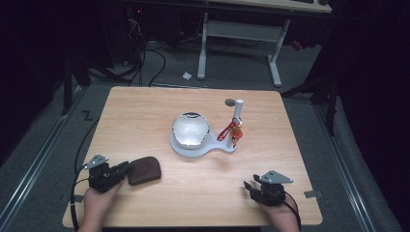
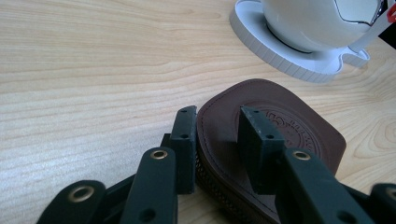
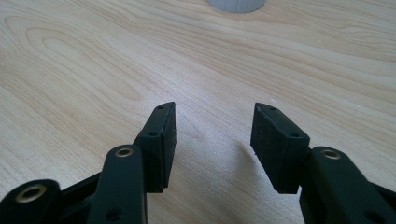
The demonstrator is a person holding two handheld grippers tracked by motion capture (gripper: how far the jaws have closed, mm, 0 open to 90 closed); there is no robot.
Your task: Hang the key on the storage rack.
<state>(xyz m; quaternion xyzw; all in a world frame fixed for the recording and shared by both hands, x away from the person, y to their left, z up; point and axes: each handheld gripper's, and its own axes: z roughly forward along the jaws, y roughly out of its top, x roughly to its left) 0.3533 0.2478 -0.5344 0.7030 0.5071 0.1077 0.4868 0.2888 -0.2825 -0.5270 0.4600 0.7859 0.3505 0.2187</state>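
A flat brown leather pouch (image 1: pixel 144 170) lies near the table's front left. My left gripper (image 1: pixel 124 166) is at its left edge. In the left gripper view the jaws stand partly apart astride the near corner of the pouch (image 2: pixel 285 116). One jaw is beside the stitched rim and the other over the top; the left gripper (image 2: pixel 217 112) is open. At the front right, my right gripper (image 1: pixel 249 185) is low over bare wood. The right gripper (image 3: pixel 215 107) is open with nothing between its fingers.
A shiny white bowl (image 1: pixel 191 128) sits on a pale grey stand base (image 1: pixel 212 147) at mid-table. A white post (image 1: pixel 238 110) rises from it with a red item (image 1: pixel 227 131) hanging. The base (image 2: pixel 280 56) is just beyond the pouch. A grey disc (image 1: pixel 230 102) lies behind the post.
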